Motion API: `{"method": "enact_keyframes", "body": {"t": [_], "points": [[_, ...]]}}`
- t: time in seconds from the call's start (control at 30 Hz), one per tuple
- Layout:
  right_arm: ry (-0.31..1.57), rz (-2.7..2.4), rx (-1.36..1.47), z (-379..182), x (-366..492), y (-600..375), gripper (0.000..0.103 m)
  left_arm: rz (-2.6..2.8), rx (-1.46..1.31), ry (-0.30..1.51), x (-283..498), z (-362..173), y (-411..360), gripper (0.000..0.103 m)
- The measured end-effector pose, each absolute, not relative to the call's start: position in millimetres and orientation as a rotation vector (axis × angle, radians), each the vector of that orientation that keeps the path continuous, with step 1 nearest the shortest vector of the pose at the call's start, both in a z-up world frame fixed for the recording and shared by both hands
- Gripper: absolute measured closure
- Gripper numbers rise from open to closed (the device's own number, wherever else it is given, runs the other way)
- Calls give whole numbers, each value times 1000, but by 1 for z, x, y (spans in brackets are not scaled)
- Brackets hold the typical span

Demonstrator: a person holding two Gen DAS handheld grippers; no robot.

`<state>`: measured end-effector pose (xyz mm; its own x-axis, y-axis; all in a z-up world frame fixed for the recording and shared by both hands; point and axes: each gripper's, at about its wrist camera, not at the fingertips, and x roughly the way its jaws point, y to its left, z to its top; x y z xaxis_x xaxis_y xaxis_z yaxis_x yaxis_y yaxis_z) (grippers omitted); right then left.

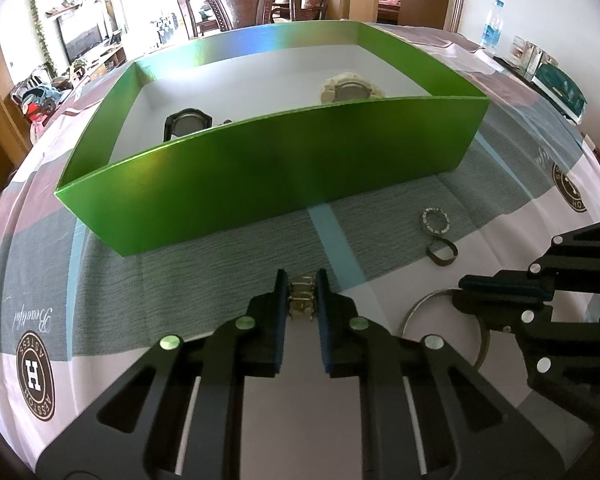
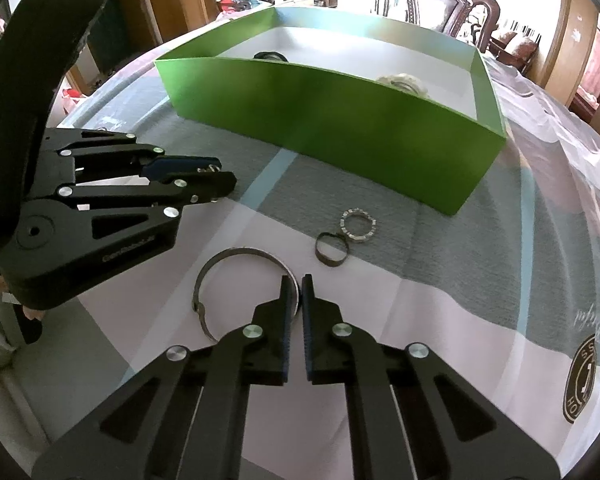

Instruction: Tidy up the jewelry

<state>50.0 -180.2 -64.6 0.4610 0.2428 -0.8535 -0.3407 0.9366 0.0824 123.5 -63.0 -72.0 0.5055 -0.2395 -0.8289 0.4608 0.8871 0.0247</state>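
On the cloth-covered counter (image 1: 220, 240), before the green box (image 1: 260, 168):

Item 1: small gold-toned ring (image 1: 302, 298), ornate and faceted. Clamped between the pads of the left gripper (image 1: 302, 300), jaws nearly closed on it. Judged light, rigid and slippery on its metal faces; a grip across the band's width, as now, seems soundest.

Item 2: thin silver bangle (image 2: 236, 288), lying flat on the cloth. The right gripper (image 2: 296, 296) has its jaws almost together, pinching the bangle's rim at its right side. Judged light and stiff, liable to swing or pivot when lifted by one edge.

Item 3: studded silver ring (image 2: 358, 226) and dark band ring (image 2: 331, 249), touching each other, loose on the cloth near the box. Small, best taken across the band.

Item 4: dark watch (image 1: 187, 122) and pale watch (image 1: 350, 90), already inside the box, well apart.
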Motion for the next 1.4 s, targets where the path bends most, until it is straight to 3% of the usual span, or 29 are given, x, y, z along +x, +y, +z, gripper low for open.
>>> {"method": "enact_keyframes", "body": {"t": [0.23,0.43,0.7,0.83,1.13,1.27,1.4], "points": [[1039,364,-85,-65,54,-183,95,-428,260,954,122,-72,-63,88],[1035,369,-89,-66,55,-181,90,-415,264,950,122,-72,-63,81],[1021,316,-93,-66,57,-184,90,-415,264,951,122,-71,-62,81],[1022,283,-72,-66,61,-190,94,-408,258,954,121,-72,-61,88],[1041,208,3,-66,73,-212,94,-329,191,975,132,-71,-42,88],[1033,240,-31,-67,71,-201,78,-332,202,971,130,-71,-43,85],[1009,230,-57,-69,68,-197,77,-335,206,970,130,-70,-43,81]]}}
